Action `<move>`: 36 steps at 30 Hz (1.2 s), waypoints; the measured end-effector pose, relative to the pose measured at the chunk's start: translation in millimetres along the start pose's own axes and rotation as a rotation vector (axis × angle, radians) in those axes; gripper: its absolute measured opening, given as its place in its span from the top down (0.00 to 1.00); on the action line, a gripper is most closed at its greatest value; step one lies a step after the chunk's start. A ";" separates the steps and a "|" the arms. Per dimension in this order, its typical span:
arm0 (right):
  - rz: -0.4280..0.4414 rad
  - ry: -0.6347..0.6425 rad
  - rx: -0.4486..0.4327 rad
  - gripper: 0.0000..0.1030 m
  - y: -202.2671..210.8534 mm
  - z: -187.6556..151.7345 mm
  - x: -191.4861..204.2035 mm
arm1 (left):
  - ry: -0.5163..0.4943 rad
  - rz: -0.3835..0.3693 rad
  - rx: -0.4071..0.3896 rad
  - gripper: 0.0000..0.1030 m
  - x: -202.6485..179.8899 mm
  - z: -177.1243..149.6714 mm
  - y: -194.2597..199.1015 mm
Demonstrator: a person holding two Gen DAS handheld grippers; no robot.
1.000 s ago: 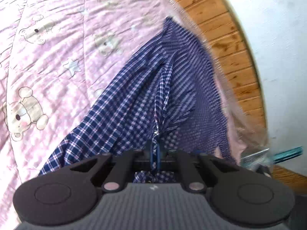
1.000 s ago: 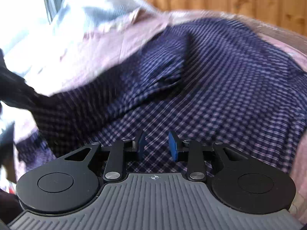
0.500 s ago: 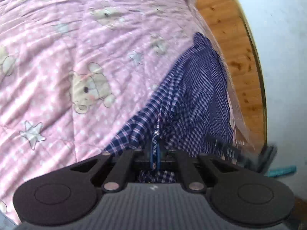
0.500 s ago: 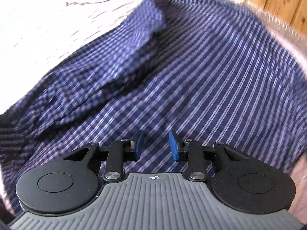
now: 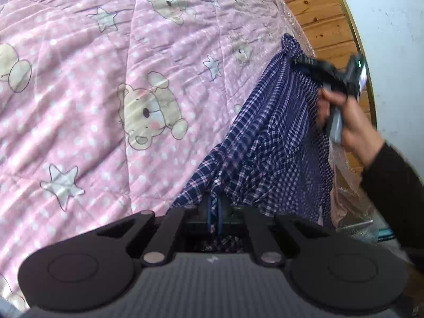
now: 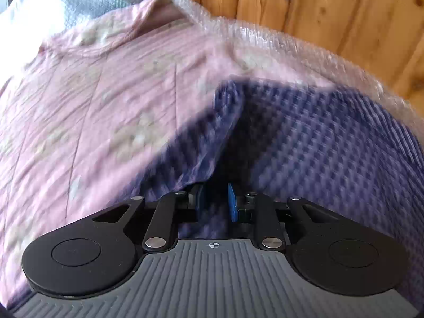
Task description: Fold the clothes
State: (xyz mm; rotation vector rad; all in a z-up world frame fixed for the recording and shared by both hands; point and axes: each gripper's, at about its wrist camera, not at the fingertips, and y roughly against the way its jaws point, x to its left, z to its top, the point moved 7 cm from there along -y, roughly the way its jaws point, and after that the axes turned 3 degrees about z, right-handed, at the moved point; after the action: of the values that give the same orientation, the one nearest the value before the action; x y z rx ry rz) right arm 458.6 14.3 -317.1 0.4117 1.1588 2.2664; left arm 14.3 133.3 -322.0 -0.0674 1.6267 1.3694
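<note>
Now the left gripper (image 5: 215,209) pinches the plaid shirt (image 5: 267,143) — right gripper (image 6: 215,202) closing, fingers still apart.

Pink bear-print quilt (image 5: 111,84), wooden panelling (image 6: 331,8)

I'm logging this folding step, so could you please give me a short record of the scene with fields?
surface: pink quilt printed with bears and stars
garment: navy checked shirt, bunched along the quilt's right edge
left gripper: jaws shut on a fold of the shirt
right gripper: jaws have just been closing, a gap remains, shirt cloth lies between them, not yet pinched
person: hand in a dark sleeve holds the right gripper at the shirt's far end
backdrop: wooden panelling, bubble wrap at the quilt's edge
</note>
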 end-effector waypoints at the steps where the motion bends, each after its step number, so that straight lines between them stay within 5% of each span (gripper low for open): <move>1: -0.002 -0.003 -0.001 0.80 -5.8 7.7 -2.3 | -0.009 0.002 0.002 0.94 -0.1 0.1 -1.1; 7: 0.030 -0.098 -0.011 0.80 9.7 20.6 -12.8 | -0.094 0.001 -0.010 0.89 -16.6 -2.8 19.9; 10: 0.076 -0.132 -0.048 0.78 56.0 -8.0 8.6 | -0.176 0.016 -0.060 0.79 -30.6 -3.4 40.3; 14: 0.082 -0.091 0.008 0.78 79.1 -80.7 47.1 | -0.194 0.038 -0.009 0.79 -32.5 -2.4 19.4; 16: 0.057 -0.067 -0.012 0.75 79.4 -109.9 54.4 | -0.203 0.126 0.031 0.85 -20.2 -5.6 3.1; 19: 0.028 -0.076 -0.042 0.72 101.5 -122.9 65.1 | -0.222 0.128 0.013 0.85 -23.6 -9.0 11.1; 24: 0.145 -0.069 -0.095 0.70 154.0 -151.9 119.9 | -0.289 0.108 -0.027 0.80 -43.2 -21.7 35.8; 30: 0.123 -0.157 -0.085 0.66 155.9 -194.0 129.6 | -0.367 0.236 0.083 0.83 -37.3 -33.3 18.9; 36: 0.098 -0.267 -0.149 0.57 217.9 -222.0 122.6 | -0.479 0.157 -0.003 0.78 -74.8 -13.5 54.1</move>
State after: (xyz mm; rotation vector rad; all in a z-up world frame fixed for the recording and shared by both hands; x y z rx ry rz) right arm 176.5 -157.9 -266.1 0.7004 0.8466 2.2776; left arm 13.8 104.5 -233.3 0.3685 1.2447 1.3767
